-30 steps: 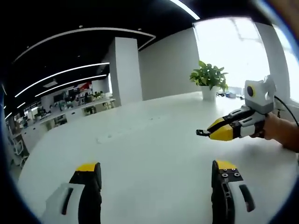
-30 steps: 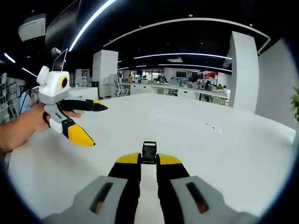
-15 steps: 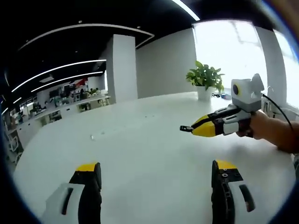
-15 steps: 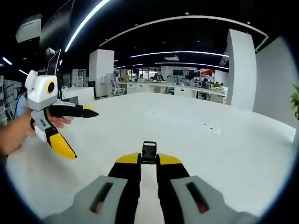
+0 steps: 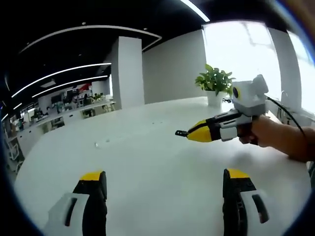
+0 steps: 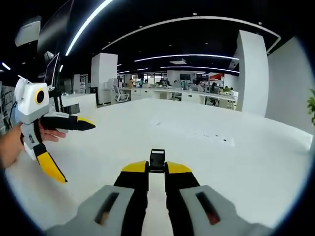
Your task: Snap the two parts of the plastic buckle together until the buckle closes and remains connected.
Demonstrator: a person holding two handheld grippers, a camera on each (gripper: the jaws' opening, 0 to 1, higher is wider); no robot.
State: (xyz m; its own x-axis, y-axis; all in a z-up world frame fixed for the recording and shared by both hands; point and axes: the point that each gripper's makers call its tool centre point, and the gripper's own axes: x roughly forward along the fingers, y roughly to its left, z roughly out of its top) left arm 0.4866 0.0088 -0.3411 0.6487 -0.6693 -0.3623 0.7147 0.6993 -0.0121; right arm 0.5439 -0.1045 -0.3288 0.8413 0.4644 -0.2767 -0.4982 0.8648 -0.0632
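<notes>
Right gripper point(image 6: 157, 169), black jaws with yellow tips, closed down to a narrow slit and pinching a small black plastic buckle part point(image 6: 157, 161) at the very tips; part stands upright above the jaw ends, its frame open in the middle. Seen from the left gripper view, same right gripper point(image 5: 189, 133) entering from the right, held by a bare hand point(image 5: 263, 135), tips drawn together with the small dark buckle piece poking out ahead of them, lifted above the tabletop.

Left gripper point(image 5: 165, 182), also black with yellow tips, jaws spread wide apart and holding nothing, bare tabletop between them. In the right gripper view, left gripper point(image 6: 74, 150) at the far left edge, gripped by a hand point(image 6: 15, 142), one jaw pointing level toward the middle, the other angled down, well apart at the tips.

Broad white table point(image 5: 147, 162) beneath both tools, smooth, with wide bare surface in front of each. A few tiny dark specks point(image 6: 216, 136) further out on the table, too small to identify. Far table edge curving past a potted green plant point(image 5: 215, 82) near a bright window. White square column point(image 5: 129, 71) and distant office desks point(image 6: 197, 94) beyond.
</notes>
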